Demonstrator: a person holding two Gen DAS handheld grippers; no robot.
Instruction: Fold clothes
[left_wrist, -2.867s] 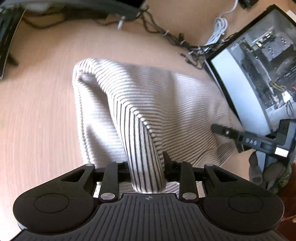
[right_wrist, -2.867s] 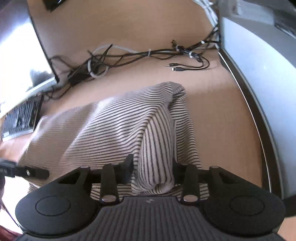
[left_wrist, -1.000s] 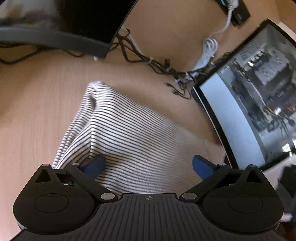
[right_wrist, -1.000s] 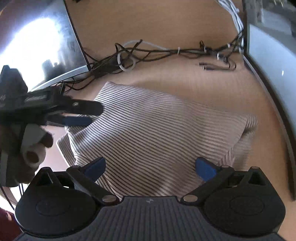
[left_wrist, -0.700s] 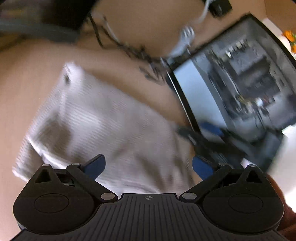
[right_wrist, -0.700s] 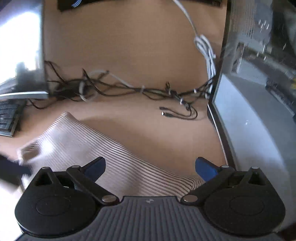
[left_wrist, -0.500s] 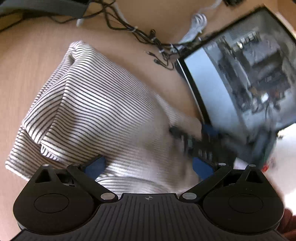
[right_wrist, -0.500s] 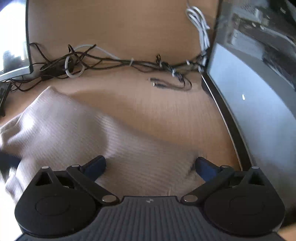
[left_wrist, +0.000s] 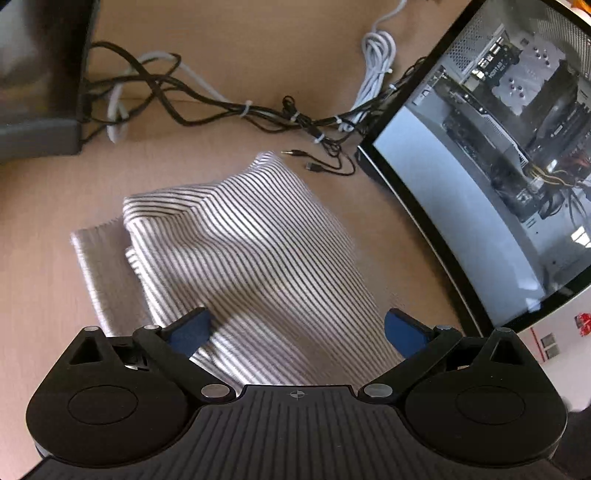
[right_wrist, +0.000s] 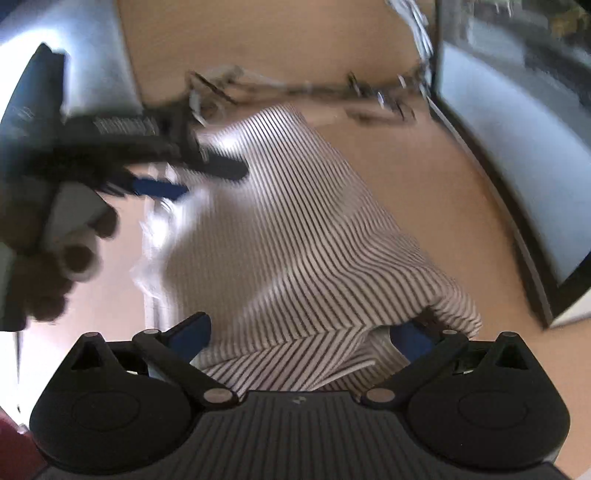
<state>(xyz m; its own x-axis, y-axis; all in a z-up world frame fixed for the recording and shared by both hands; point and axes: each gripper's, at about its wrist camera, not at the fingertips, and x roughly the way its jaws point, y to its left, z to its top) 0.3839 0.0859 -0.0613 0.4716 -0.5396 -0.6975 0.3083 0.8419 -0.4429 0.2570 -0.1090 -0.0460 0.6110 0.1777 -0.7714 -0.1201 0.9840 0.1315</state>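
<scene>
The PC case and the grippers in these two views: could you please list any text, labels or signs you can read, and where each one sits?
No text here can be read.
PC case: a small white label on a component inside, too small to read.
Red and grey stickers on the white surface beside the case: too small to read.
Left gripper, seen from the right wrist: ribbed markings on its body, blurred.

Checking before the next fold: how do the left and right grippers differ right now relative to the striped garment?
The left gripper hovers over the flat middle of the striped garment with nothing between its fingers, while the right gripper sits at a raised folded edge, cloth bunched between its fingers. The left gripper's view is sharp; the right gripper's is motion-blurred. Both have their jaws spread wide and grip nothing.
</scene>
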